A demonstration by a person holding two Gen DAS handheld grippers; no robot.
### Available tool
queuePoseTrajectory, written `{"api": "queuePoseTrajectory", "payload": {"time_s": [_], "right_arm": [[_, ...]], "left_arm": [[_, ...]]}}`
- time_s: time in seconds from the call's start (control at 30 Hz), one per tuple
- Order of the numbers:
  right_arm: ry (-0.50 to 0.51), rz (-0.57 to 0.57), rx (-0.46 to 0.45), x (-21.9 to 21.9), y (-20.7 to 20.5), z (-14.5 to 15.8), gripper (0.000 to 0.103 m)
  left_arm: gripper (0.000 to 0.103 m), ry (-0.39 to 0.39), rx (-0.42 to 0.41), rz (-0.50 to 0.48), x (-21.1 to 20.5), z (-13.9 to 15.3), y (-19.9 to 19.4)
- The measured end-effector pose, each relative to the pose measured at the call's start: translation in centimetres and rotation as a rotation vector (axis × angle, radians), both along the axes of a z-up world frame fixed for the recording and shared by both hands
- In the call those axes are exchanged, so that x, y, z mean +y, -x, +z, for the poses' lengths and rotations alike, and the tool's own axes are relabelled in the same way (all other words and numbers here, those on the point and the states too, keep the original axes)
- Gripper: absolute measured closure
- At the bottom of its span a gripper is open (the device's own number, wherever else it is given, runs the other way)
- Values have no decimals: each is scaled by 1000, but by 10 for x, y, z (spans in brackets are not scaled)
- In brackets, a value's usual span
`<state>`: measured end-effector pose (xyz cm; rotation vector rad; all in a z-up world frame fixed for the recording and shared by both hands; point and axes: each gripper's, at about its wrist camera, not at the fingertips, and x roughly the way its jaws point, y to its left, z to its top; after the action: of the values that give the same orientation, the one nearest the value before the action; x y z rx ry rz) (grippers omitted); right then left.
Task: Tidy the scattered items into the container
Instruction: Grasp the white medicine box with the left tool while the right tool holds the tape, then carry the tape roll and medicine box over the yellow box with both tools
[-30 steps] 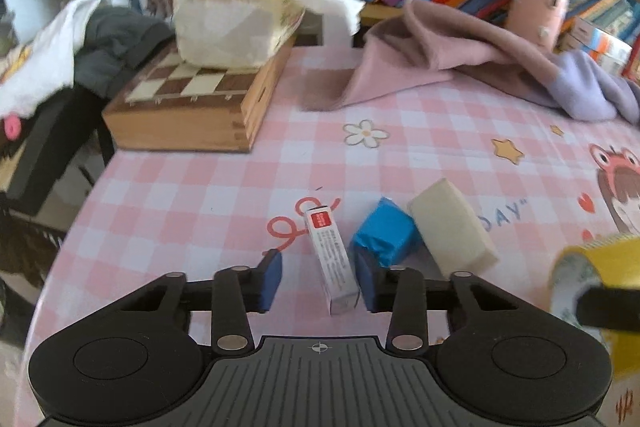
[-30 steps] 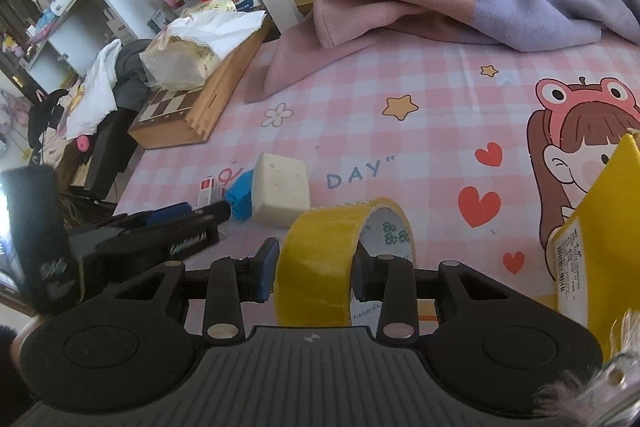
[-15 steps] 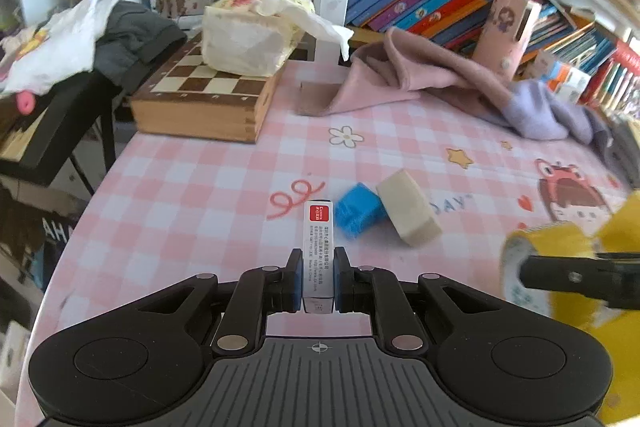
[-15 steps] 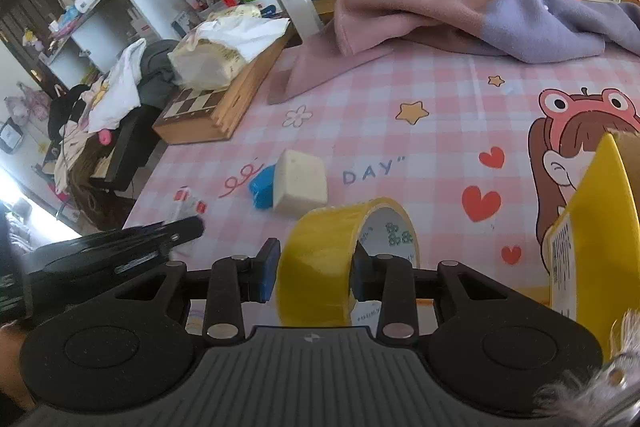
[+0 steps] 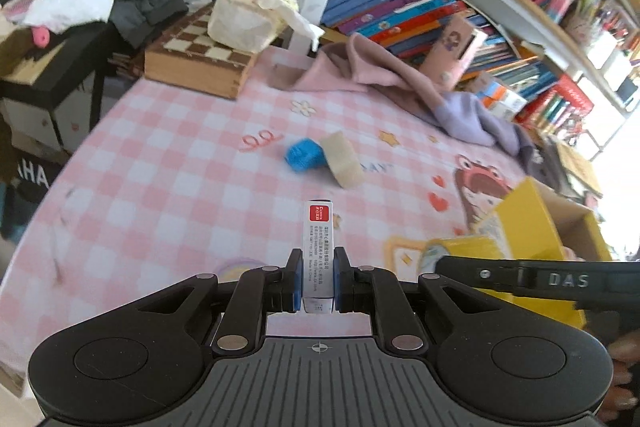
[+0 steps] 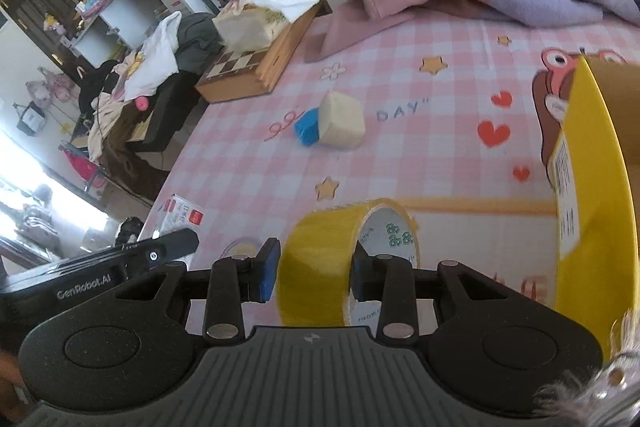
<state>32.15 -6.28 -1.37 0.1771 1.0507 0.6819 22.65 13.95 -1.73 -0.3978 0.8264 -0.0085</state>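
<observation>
My left gripper [image 5: 316, 269] is shut on a small white box with a red label [image 5: 318, 239], held above the pink checked tablecloth [image 5: 168, 187]. Pinched across its width between my right gripper's [image 6: 314, 273] pads is a yellow tape roll [image 6: 316, 251], just left of the open yellow cardboard box [image 6: 592, 187]. From the left wrist view the same tape roll [image 5: 460, 247] and yellow box [image 5: 528, 223] lie low on the right. A blue item [image 6: 307, 127] and a beige block [image 6: 342, 121] rest side by side mid-table. The white box [image 6: 182, 213] shows at the left.
A wooden chess box [image 5: 196, 61] carrying a tissue pack [image 5: 244, 23] stands at the far left corner. A pink and purple cloth [image 5: 400, 83] lies along the back, below shelves of books [image 5: 400, 7]. The table's edge curves down the left side.
The left gripper shut on the white box, lifted it off the cloth and carried it right toward the yellow box. The right gripper, still holding the tape, drew nearer that box.
</observation>
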Motion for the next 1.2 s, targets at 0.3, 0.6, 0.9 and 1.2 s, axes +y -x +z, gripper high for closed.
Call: {"api": "queuePoseTrajectory", "payload": {"time_s": [0.3,0.6,0.9,1.2], "right_arm": [[-22,-42,-73,-15,52,25,70],[-78,-69,-88,-23,113,30,71],[-71,-88,-75,-27,183,27,71],[-53,-182,-60,-60,238,26,71]], "left_arm": [[90,17,-88,-49,-7,23,45],[90,36,-131,-63,-6,25,105],[90,66,-128,-72,-5,21,170],[90,93,-121,-196,-31,21,191]]}}
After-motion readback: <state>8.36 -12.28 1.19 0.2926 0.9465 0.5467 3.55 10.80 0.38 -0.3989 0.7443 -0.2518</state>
